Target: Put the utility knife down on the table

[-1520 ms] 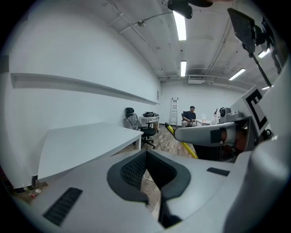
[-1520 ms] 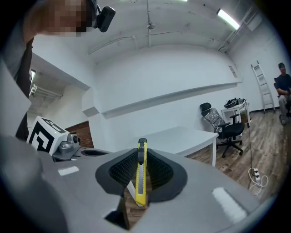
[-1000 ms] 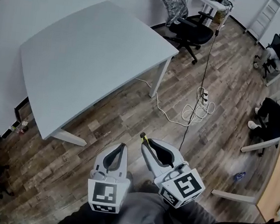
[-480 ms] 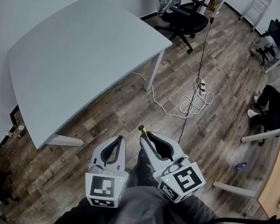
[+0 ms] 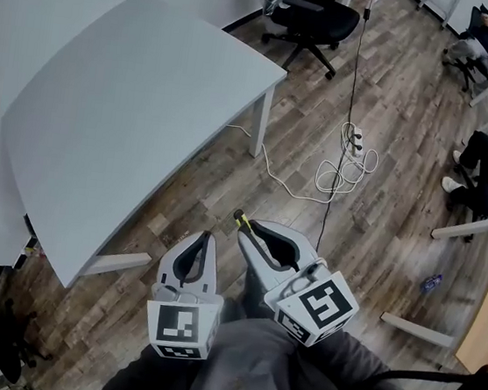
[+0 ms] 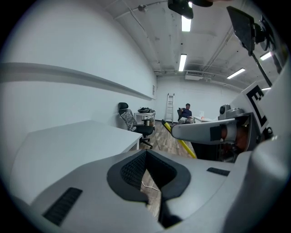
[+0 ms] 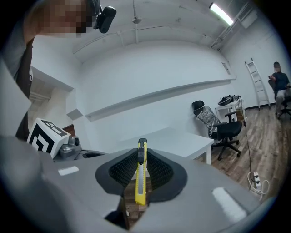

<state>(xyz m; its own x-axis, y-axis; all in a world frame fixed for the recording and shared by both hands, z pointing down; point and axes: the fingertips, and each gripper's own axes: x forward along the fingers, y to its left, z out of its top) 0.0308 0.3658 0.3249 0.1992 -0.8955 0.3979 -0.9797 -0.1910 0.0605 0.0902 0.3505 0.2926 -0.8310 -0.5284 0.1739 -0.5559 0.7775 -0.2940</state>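
1. The right tool is clamped on the slim yellow utility knife, held in the air over the wood-plank floor.
2. The left tool has its jaws together on nothing.
3. The step in hand is likely the carry. The next move calls for reaching over the large pale grey table, lowering the knife and releasing it.

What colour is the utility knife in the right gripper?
Yellow utility knife, black tip; right gripper view shows it best.
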